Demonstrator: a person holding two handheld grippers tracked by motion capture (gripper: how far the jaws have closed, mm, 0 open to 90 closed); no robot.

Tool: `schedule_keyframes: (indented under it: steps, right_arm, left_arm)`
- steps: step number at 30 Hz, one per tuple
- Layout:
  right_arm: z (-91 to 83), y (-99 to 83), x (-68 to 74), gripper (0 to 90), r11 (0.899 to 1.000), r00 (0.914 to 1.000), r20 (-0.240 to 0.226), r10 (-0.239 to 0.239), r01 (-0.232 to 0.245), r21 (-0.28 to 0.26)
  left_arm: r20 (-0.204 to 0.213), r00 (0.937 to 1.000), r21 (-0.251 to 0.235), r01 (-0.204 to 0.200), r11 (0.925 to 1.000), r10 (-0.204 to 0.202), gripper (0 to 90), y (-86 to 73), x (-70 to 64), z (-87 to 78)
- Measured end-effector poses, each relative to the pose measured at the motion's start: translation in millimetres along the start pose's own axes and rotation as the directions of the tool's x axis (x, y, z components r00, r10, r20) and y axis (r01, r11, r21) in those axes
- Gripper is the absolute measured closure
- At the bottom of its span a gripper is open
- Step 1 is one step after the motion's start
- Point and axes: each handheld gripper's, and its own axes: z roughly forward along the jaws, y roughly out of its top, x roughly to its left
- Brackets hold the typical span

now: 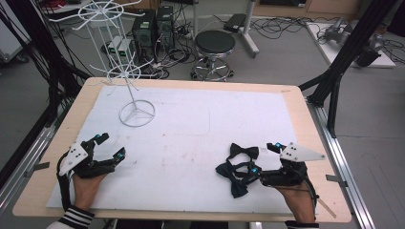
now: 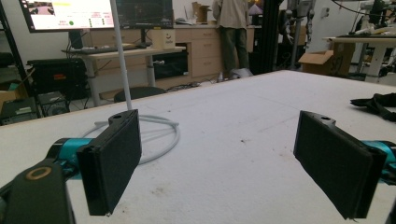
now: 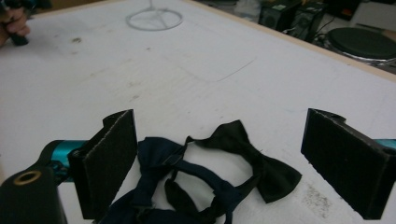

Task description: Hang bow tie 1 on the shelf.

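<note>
High view: left hand-held gripper (image 1: pixel 109 146) rested on the white sheet (image 1: pixel 191 124) at the near-left of the desk (image 1: pixel 296 102), jaws spread wide, nothing between them. Right hand-held gripper (image 1: pixel 263 160) sat at the near-right, jaws likewise released. Two bow ties lay just in front of it: a black bow tie (image 1: pixel 242 151) farther from the person, a navy bow tie (image 1: pixel 233 177) nearer, their straps tangled and touching. The right gripper's near jaw tip sat at the navy one's edge. A white wire stand (image 1: pixel 125 71) rose from a ring base at the far-left of the sheet, well apart from the ties.

Left gripper view: both black pads (image 2: pixel 113 161) stood wide apart over bare sheet. The stand's ring base (image 2: pixel 161 135) lay just beyond the left pad. A dark bit of bow tie showed at the right edge.

Right gripper view: jaws open, gripping nothing. The navy bow tie (image 3: pixel 154 161) lay against the left pad (image 3: pixel 109 158); the black bow tie (image 3: pixel 252 156) lay between the pads, clear of the right one. The ring base (image 3: pixel 154 19) sat far off.
</note>
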Motion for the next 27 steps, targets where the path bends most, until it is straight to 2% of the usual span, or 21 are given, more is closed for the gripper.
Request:
schedule_keyframes:
  steps: [4, 6, 7, 8, 9, 13, 15, 16, 17, 18, 19, 21, 27]
  right_arm:
    - [1.2, 4.3, 6.6, 10.1, 0.997, 0.9992, -0.029, -0.029, 0.031, 0.065]
    - [2.0, 4.9, 8.0, 10.1, 0.996, 0.9986, -0.036, -0.039, 0.042, 0.081]
    - [3.2, 5.9, 10.7, 10.1, 0.992, 0.9971, -0.059, -0.048, 0.055, 0.114]
    - [3.2, 5.9, 10.7, 10.1, 0.992, 0.9971, -0.059, -0.048, 0.055, 0.114]
    - [5.5, 6.2, 13.2, 10.1, 0.987, 0.9958, -0.076, -0.05, 0.061, 0.146]
    - [8.9, 5.3, 17.3, 10.1, 0.981, 0.9939, -0.095, -0.056, 0.072, 0.177]
    - [13.4, 3.4, 21.7, 10.5, 0.972, 0.9906, -0.128, -0.05, 0.078, 0.222]
    - [13.4, 3.4, 21.7, 10.5, 0.972, 0.9906, -0.128, -0.05, 0.078, 0.222]
    - [16.8, 2.6, 24.1, 10.5, 0.965, 0.9882, -0.138, -0.068, 0.1, 0.244]
    - [16.8, 2.6, 24.1, 10.5, 0.965, 0.9882, -0.138, -0.068, 0.1, 0.244]
    - [19.1, 1.8, 25.9, 10.5, 0.958, 0.9852, -0.156, -0.071, 0.111, 0.264]
    - [21.6, 0.0, 26.4, 10.6, 0.954, 0.9815, -0.176, -0.076, 0.123, 0.272]
    - [26.2, -3.3, 29.5, 10.7, 0.943, 0.9787, -0.196, -0.062, 0.122, 0.311]
  left_arm:
    - [0.0, 1.0, -0.001, 0.002, 1.0, -0.002, 15.6, -0.1, -0.3, 0.2]
    - [-0.001, 1.0, -0.002, 0.002, 1.0, -0.002, 15.5, -0.2, -0.2, 0.1]
    - [-0.001, 1.0, -0.001, 0.0, 1.0, 0.0, 15.6, -0.1, 0.0, 0.0]
    - [0.0, 1.0, -0.001, 0.001, 1.0, -0.001, 15.6, -0.1, -0.2, 0.0]
    - [0.001, 1.0, -0.002, 0.001, 1.0, -0.001, 15.6, -0.1, -0.3, 0.1]
    - [0.001, 1.0, -0.002, 0.0, 1.0, 0.0, 15.5, -0.1, -0.3, 0.0]
    - [0.001, 1.0, -0.001, -0.003, 1.0, 0.003, 15.6, -0.2, -0.4, 0.1]
    - [0.001, 1.0, 0.0, -0.002, 1.0, 0.002, 15.6, -0.1, -0.4, 0.0]
    - [0.001, 1.0, -0.001, -0.002, 1.0, 0.002, 15.5, -0.1, -0.4, 0.1]
    - [0.0, 1.0, 0.0, -0.004, 1.0, 0.004, 15.5, -0.1, -0.3, -0.1]
    - [0.0, 1.0, 0.0, -0.003, 1.0, 0.003, 15.5, -0.1, -0.3, -0.1]
    - [-0.001, 1.0, -0.001, -0.004, 1.0, 0.004, 15.5, -0.2, -0.4, -0.1]
    - [0.001, 1.0, 0.0, -0.007, 1.0, 0.007, 15.5, -0.1, -0.4, -0.2]
